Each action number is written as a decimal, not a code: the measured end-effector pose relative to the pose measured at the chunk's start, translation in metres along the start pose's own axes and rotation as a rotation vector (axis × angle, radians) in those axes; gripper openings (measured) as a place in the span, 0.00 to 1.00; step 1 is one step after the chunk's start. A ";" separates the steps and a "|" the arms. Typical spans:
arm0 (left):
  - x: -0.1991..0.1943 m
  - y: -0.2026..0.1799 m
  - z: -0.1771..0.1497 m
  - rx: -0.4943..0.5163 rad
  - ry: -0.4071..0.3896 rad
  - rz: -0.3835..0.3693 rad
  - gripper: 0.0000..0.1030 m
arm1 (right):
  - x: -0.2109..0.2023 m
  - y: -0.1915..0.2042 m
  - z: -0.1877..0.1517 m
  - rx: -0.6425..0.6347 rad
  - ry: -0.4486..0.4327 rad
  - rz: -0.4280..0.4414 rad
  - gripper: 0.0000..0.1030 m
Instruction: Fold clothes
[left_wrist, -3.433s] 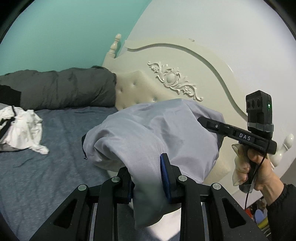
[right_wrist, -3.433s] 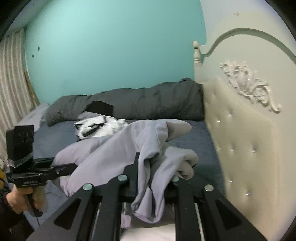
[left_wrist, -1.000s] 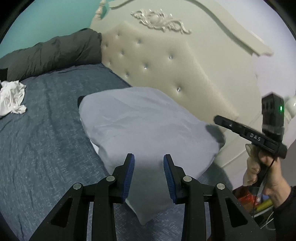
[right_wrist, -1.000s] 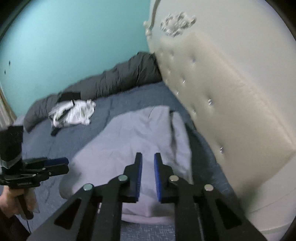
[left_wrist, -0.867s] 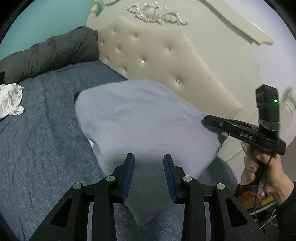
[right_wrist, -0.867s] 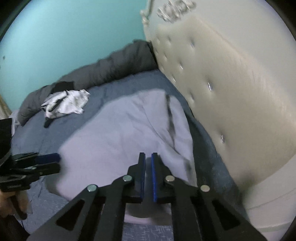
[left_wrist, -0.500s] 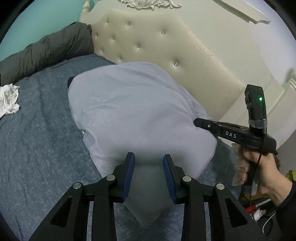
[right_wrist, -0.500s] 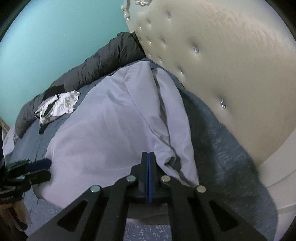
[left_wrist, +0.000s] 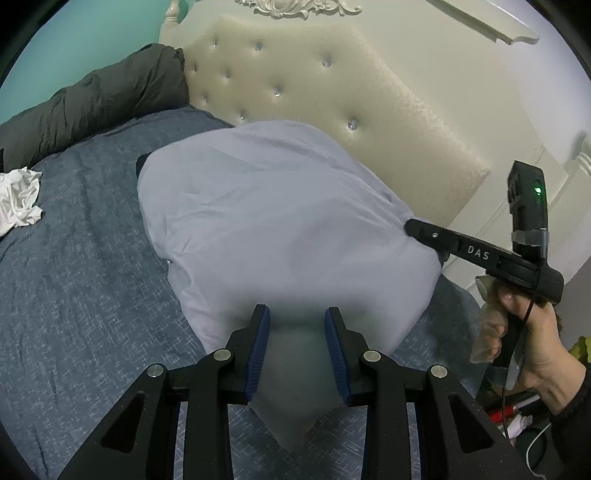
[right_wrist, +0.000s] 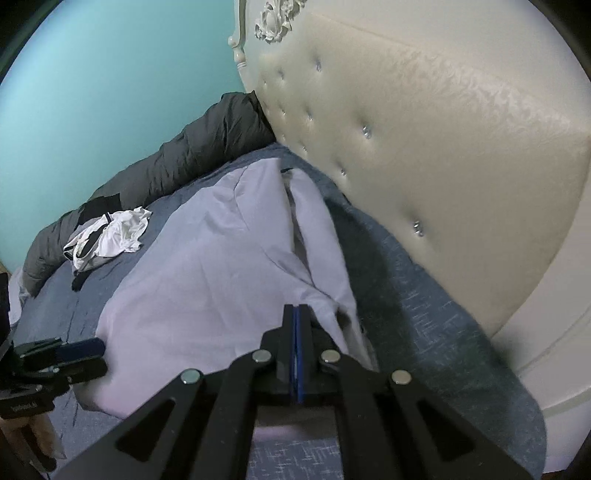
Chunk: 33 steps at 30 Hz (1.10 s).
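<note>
A pale lavender garment (left_wrist: 266, 206) lies spread and slightly puffed on the blue bed sheet (left_wrist: 74, 295), close to the headboard. One corner of it runs between the blue pads of my left gripper (left_wrist: 297, 347), which is shut on that bunched cloth near the bed's front edge. My right gripper (right_wrist: 297, 314) is shut, pads flush together, and its tip rests on the right edge of the garment (right_wrist: 221, 280); no cloth shows between the pads. In the left wrist view, the right gripper (left_wrist: 410, 225) is held by a hand. The left gripper (right_wrist: 92, 354) shows at the garment's left corner.
A crumpled white garment (right_wrist: 110, 236) lies farther back on the bed. A rolled dark grey duvet (left_wrist: 92, 99) runs along the teal wall. The cream tufted headboard (right_wrist: 424, 147) stands right beside the garment. Clutter (left_wrist: 517, 413) sits on the floor past the bed's corner.
The garment, earlier bunched and held up by both grippers, has come down and spread on the bed. The right jaws went from slightly apart to fully shut. Both grippers sank toward the bed.
</note>
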<state>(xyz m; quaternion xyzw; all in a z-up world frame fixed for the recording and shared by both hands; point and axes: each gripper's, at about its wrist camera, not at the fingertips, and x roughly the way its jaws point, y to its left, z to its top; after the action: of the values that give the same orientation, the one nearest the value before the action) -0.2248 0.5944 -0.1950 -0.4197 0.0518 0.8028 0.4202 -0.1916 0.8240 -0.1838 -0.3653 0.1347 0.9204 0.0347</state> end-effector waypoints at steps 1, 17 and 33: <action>0.001 0.000 -0.002 -0.002 0.000 0.002 0.33 | 0.002 0.001 -0.004 -0.011 0.008 -0.011 0.00; -0.006 0.000 0.002 -0.027 0.004 0.008 0.33 | -0.009 0.007 -0.017 0.045 -0.024 -0.060 0.00; -0.070 -0.028 0.003 -0.023 -0.052 0.012 0.33 | -0.075 0.043 -0.012 0.038 -0.089 -0.043 0.00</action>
<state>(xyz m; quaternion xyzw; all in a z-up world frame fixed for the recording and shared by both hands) -0.1859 0.5699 -0.1352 -0.4034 0.0340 0.8164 0.4119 -0.1359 0.7823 -0.1309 -0.3261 0.1428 0.9321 0.0673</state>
